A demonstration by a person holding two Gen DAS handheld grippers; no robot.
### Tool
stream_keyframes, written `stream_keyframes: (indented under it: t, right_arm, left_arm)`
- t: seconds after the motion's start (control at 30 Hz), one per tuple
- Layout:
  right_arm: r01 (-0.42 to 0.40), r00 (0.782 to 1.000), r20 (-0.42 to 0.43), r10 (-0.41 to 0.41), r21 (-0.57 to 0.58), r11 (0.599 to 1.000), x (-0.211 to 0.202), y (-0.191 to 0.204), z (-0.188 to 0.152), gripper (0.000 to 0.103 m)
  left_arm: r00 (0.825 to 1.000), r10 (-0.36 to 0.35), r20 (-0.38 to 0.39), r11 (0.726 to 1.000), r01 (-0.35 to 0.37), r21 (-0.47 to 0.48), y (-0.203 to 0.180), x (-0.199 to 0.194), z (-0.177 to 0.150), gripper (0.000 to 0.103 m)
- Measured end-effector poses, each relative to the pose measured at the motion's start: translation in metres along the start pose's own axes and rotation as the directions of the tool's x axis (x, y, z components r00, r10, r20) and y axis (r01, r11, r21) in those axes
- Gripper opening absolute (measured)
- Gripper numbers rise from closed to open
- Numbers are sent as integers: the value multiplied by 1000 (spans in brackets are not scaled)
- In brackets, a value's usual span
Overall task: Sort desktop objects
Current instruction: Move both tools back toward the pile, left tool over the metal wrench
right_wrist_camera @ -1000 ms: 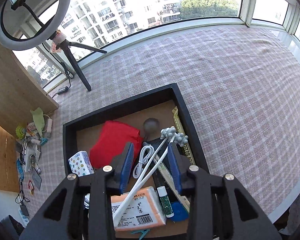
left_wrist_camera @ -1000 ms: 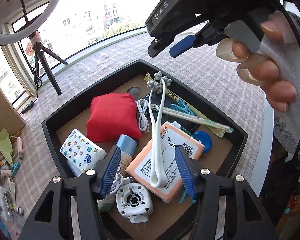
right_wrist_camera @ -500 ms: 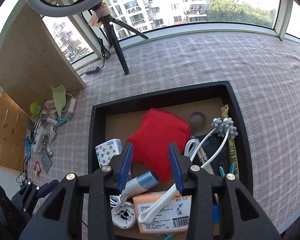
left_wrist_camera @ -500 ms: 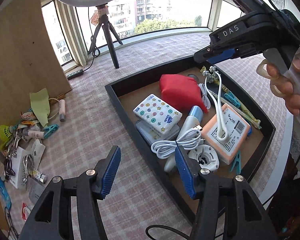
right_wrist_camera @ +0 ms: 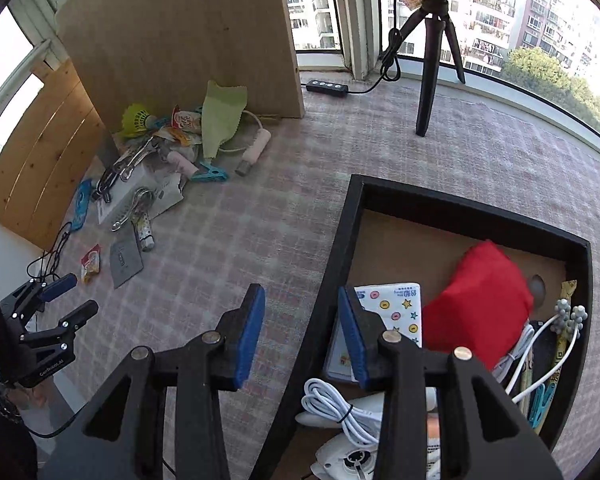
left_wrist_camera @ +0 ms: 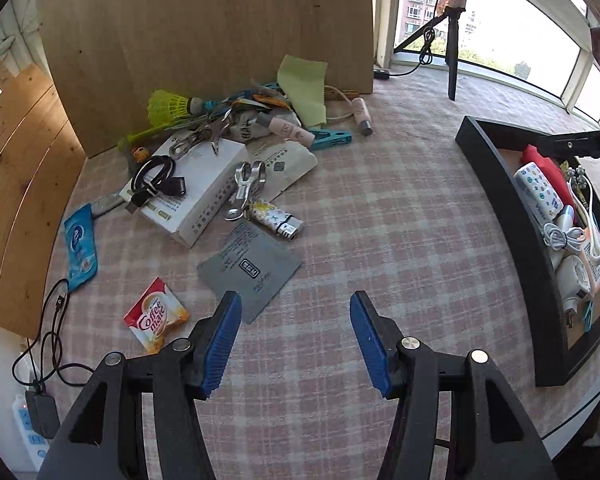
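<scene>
A black tray (left_wrist_camera: 496, 184) at the right holds a red pouch (right_wrist_camera: 480, 300), a patterned tissue pack (right_wrist_camera: 396, 304), a coiled white cable (right_wrist_camera: 332, 404) and other items. A pile of loose objects lies by the wooden board: a white box (left_wrist_camera: 196, 196), a yellow shuttlecock (left_wrist_camera: 168, 106), a grey card (left_wrist_camera: 250, 270), a Coffee-mate sachet (left_wrist_camera: 156, 318), a lighter (left_wrist_camera: 276, 220). My left gripper (left_wrist_camera: 296, 338) is open and empty above the checked cloth, near the grey card. My right gripper (right_wrist_camera: 300, 332) is open and empty over the tray's left wall (right_wrist_camera: 336, 248).
A tripod with a ring light (right_wrist_camera: 432, 52) stands at the back by the window. A power strip (right_wrist_camera: 326, 87) lies near the board. A wooden board (left_wrist_camera: 204, 40) backs the pile. A black cable (left_wrist_camera: 52, 344) runs at the left edge. The table edge curves at the lower right.
My left gripper has swung left from over the tray to the cloth near the pile. My right gripper has also shifted left, from over the tray's middle to its left wall.
</scene>
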State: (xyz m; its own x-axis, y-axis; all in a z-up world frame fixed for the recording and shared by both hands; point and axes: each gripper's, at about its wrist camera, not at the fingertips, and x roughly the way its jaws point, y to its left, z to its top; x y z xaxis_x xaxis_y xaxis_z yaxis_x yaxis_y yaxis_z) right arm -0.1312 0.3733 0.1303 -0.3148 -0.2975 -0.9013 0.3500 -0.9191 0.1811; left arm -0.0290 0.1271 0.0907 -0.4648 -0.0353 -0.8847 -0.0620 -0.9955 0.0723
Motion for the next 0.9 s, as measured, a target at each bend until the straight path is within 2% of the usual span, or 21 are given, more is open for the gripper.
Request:
stream_keyframes:
  t: [0.13,0.3,0.47,0.7,0.9]
  right_arm:
    - [-27,1000,-11,26,-65,998,19,41,14,38]
    - [-25,999,-31,21,-122,992,44,73,26,38]
    - [10,999,-31,-12,-64,998,63,67,57,38]
    - [28,997,-72,-27,19,999,99,52,101,38]
    - [0,994,-107,11,105,994,132,39,127,38]
  left_arm:
    - [1000,20,-3,998,-20,-65,31,6,5,54]
    - [1000,8,-4,997,-9,-74,40,19,27,54]
    - [1000,-8,-23,999,7,-41,37,40,52,54]
    - [996,-20,-92,1000,19,-11,35,78,79,52]
    - [992,-20,-123,1000,21,7,30,99,93,49]
